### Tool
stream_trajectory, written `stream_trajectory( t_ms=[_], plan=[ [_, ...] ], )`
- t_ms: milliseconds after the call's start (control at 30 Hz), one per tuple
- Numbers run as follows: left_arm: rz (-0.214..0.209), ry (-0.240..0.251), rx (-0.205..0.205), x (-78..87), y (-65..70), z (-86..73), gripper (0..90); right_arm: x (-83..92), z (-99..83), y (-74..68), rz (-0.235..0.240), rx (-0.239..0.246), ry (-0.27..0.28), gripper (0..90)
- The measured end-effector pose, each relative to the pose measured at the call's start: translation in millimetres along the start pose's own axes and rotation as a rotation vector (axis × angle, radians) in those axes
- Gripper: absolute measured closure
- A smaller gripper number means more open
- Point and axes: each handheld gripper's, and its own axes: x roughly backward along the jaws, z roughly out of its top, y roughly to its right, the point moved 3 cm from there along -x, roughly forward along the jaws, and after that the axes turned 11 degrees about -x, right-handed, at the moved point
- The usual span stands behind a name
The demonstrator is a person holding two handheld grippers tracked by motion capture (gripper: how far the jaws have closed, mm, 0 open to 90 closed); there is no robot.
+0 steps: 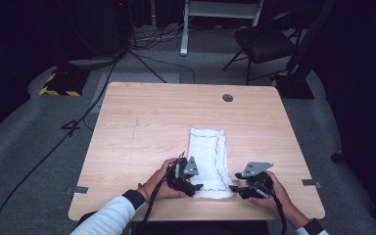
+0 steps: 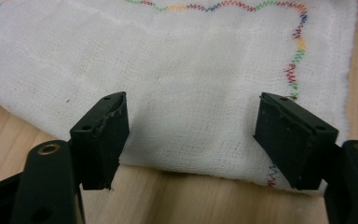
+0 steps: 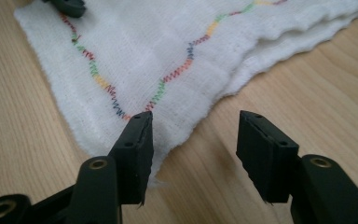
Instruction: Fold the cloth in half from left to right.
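A white folded cloth (image 1: 208, 156) with a zigzag seam in several colours lies on the wooden table (image 1: 142, 122), its near end between my two hands. My left gripper (image 1: 197, 186) sits at the cloth's near left corner. In the left gripper view its jaws stand open (image 2: 191, 98) low over the cloth's edge (image 2: 191, 70), with nothing pinched. My right gripper (image 1: 233, 188) sits at the near right corner. Its jaws are open (image 3: 194, 114), one jaw over the cloth's corner (image 3: 168, 42), the other over bare wood. A jaw tip of the left gripper (image 3: 67, 5) shows far off.
A round cable hole (image 1: 227, 97) is at the table's far edge. Grey tape tabs (image 1: 80, 189) mark the near side edges. Beyond the table stand a black folding chair (image 1: 267, 41), a white frame leg (image 1: 184, 29) and a striped stand base (image 1: 58, 83), with cables across the floor.
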Motion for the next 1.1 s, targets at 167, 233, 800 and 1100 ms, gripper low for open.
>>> stream_trajectory(
  t_ms=[167,233,800,1100],
  plan=[
    [0.065,0.026,0.055,15.2,-22.2,-2.9,22.4,7.6,16.8,15.6,-0.036,-0.018,0.075,43.6],
    [0.086,0.027,0.086,16.5,-35.1,-3.1,21.7,7.7,25.7,25.0,-0.037,-0.030,0.091,43.3],
    [0.232,-0.013,0.202,-23.3,-133.7,18.7,21.4,-57.0,110.2,93.7,-0.134,-0.116,0.108,43.8],
    [0.231,-0.044,0.260,-48.0,-153.2,19.1,24.1,-86.5,116.4,113.6,-0.165,-0.179,0.064,46.6]
  ],
)
